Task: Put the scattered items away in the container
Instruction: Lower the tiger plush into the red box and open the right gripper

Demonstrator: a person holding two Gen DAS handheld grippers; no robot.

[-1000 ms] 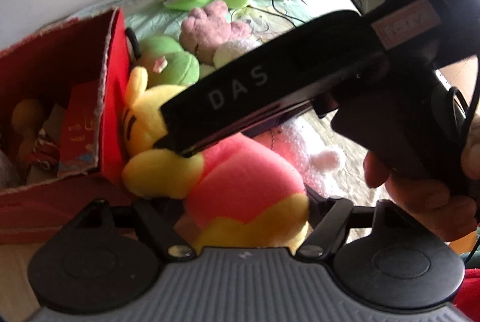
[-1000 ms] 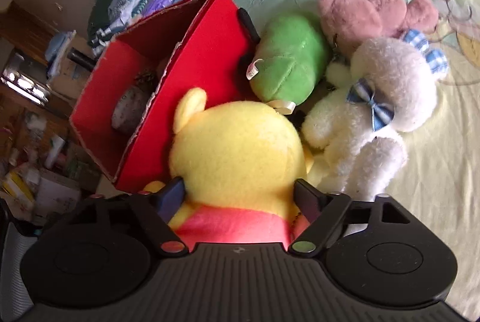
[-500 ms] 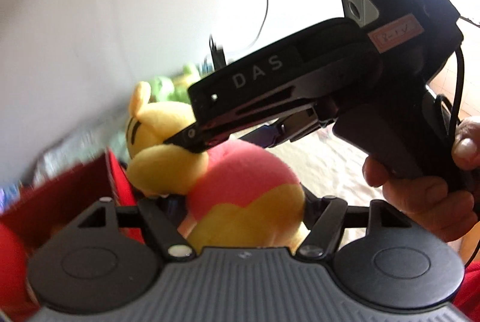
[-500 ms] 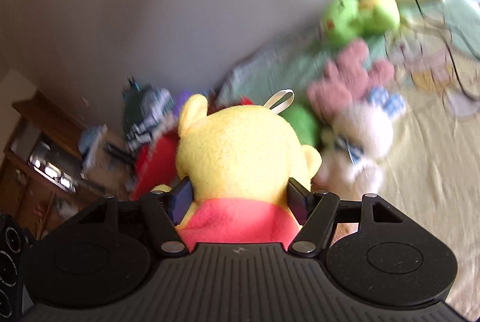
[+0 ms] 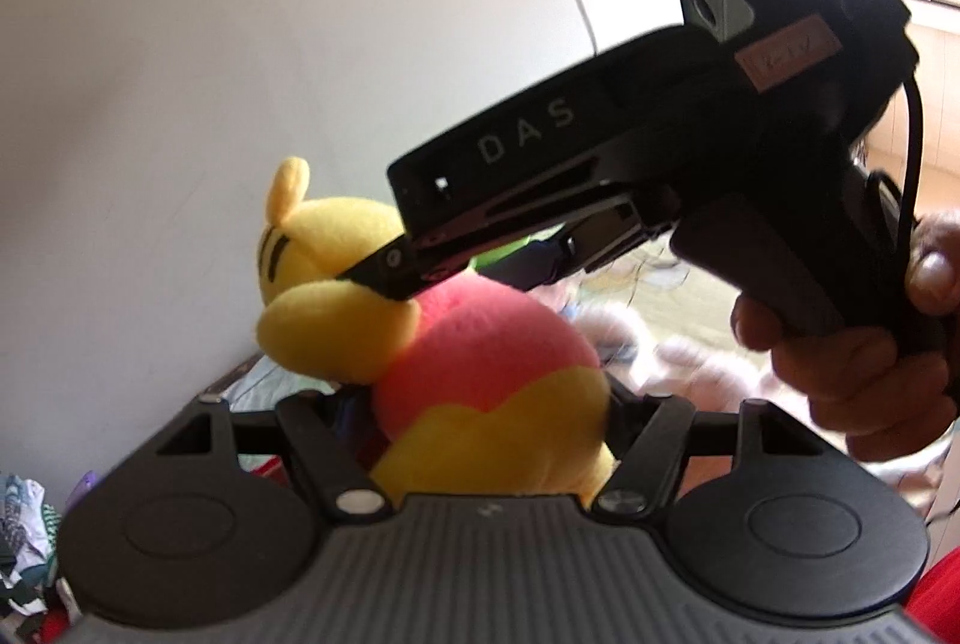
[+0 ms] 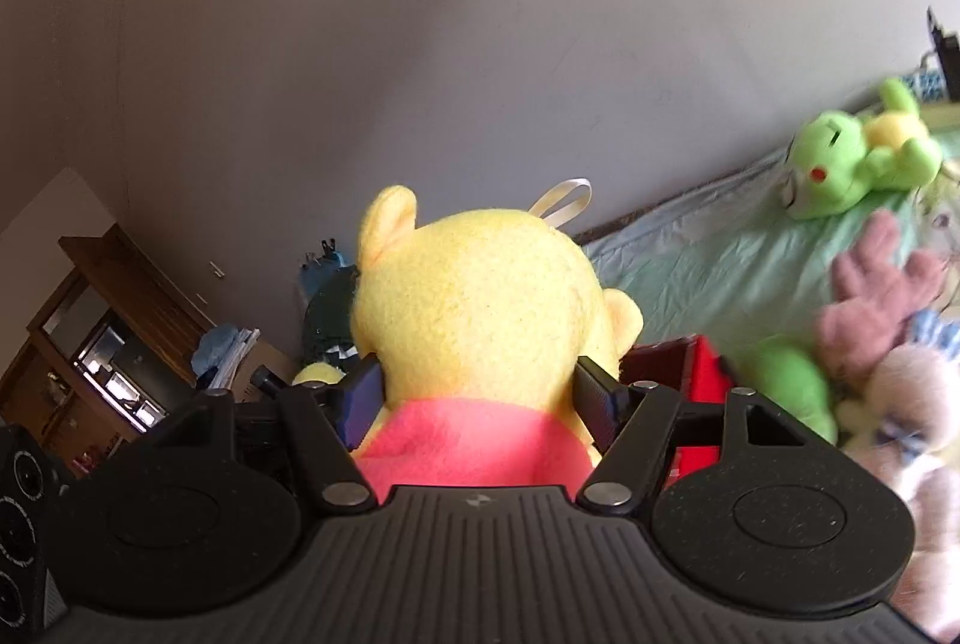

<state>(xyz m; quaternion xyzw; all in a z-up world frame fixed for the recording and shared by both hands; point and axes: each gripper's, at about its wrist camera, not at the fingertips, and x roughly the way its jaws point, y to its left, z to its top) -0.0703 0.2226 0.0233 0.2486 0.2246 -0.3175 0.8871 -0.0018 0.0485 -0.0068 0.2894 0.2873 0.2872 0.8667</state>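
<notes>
Both tongs are gripping the same yellow bear (image 6: 480, 308) in mid-air: the right gripper (image 6: 480, 392) is pinching it at the neck, fingers (image 6: 360, 398) pressing in from either side just above the red shirt, and the left gripper (image 5: 492, 428) is squeezing the round lower body, yellow bottom bulging betw. its jaws. In the left view the right gripper (image 5: 414, 272) is coming in from the right w/ the person's hand (image 5: 852, 344) wrapped round its handle, tip biting right by the bear's arm.

The red box (image 6: 690, 374) is sitting just below and behind the bear's right ear in the right view, only a corner showing, at the near edge of the green bedsheet (image 6: 690, 260). Other toys are lying further along the sheet: a green frog (image 6: 852, 164) near the wall edge, a pink rabbit (image 6: 876, 308) and a white bear (image 6: 900, 404), blurry, beside the box.

Doing this step well, I'd say: be keeping both grips firm but not crushing, be moving the two hands together so the soft body isn't twisting, be bringing the bear over the box opening before lowering. Probably release the bottom grip first, then the neck, low inside the walls so it isn't bouncing out. Box interior is hidden, so can't tell how much room is left.
</notes>
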